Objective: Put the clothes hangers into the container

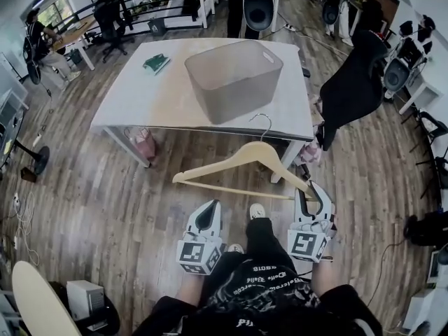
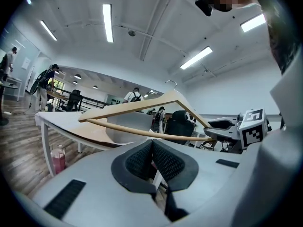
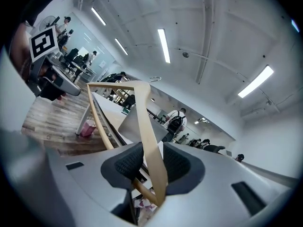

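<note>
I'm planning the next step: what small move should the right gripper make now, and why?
Probably carry the wooden hanger forward toward the grey container: the right gripper grips its end, short of the table.

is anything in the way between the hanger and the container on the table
Nothing visible does. The light wooden clothes hanger, clamped at one end in the right gripper, hangs over the floor short of the white table, and only bare tabletop lies between it and the open translucent grey plastic container.

Left tool (image 1: 208,207) held level, jaws together (empty); right tool (image 1: 313,191) beside it clamps the hanger (image 1: 218,162)
</note>
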The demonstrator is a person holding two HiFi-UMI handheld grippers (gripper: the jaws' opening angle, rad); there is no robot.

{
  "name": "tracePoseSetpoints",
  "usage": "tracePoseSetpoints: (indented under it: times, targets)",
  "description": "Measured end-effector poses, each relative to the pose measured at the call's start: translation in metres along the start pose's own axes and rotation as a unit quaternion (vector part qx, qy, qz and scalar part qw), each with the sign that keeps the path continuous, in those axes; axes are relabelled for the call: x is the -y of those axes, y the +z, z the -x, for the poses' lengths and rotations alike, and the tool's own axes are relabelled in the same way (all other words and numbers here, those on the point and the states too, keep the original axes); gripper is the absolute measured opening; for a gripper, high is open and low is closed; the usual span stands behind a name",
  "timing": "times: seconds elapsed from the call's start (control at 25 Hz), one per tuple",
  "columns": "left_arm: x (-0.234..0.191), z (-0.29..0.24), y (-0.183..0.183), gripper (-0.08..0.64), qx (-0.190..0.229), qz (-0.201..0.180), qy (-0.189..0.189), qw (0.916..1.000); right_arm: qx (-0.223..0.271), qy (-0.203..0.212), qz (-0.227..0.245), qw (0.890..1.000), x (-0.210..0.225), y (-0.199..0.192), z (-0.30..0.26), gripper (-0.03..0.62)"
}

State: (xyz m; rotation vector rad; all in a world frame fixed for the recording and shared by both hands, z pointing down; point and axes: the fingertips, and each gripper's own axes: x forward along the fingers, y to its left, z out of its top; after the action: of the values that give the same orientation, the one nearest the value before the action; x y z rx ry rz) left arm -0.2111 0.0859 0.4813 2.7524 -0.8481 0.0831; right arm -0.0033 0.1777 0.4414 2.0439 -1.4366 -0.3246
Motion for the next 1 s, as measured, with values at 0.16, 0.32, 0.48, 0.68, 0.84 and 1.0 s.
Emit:
tracePoseSetpoints:
  times: [0.16,0.32,0.48,0.68,0.84,1.0]
  targets:
    - [-0.013,-0.013,0.003,0.02,0.002,0.003,0.019,0.9998,0.016,0.013,0.009,1.0,0.0,0.003,-0.028,0.137]
    - [-0.025,-0.039,0.007,0.02,0.0,0.003,0.031,0.9995,0.021,0.024,-0.004,0.999,0.005,0.003,-0.062,0.137]
    - [-0.038,-0.079,0.014,0.02,0.003,0.004,0.045,0.999,0.041,0.037,0.008,0.998,0.015,0.002,-0.105,0.137]
    - [-0.05,-0.133,0.032,0.02,0.011,-0.002,0.056,0.9984,0.06,0.047,0.007,0.997,0.035,0.005,-0.161,0.137]
    - [-0.055,-0.176,0.041,0.02,0.007,-0.01,0.064,0.9979,0.077,0.052,0.005,0.996,0.054,0.008,-0.209,0.137]
    - [-0.066,-0.218,0.05,0.02,0.009,-0.01,0.081,0.9967,0.09,0.064,0.009,0.994,0.07,0.007,-0.254,0.137]
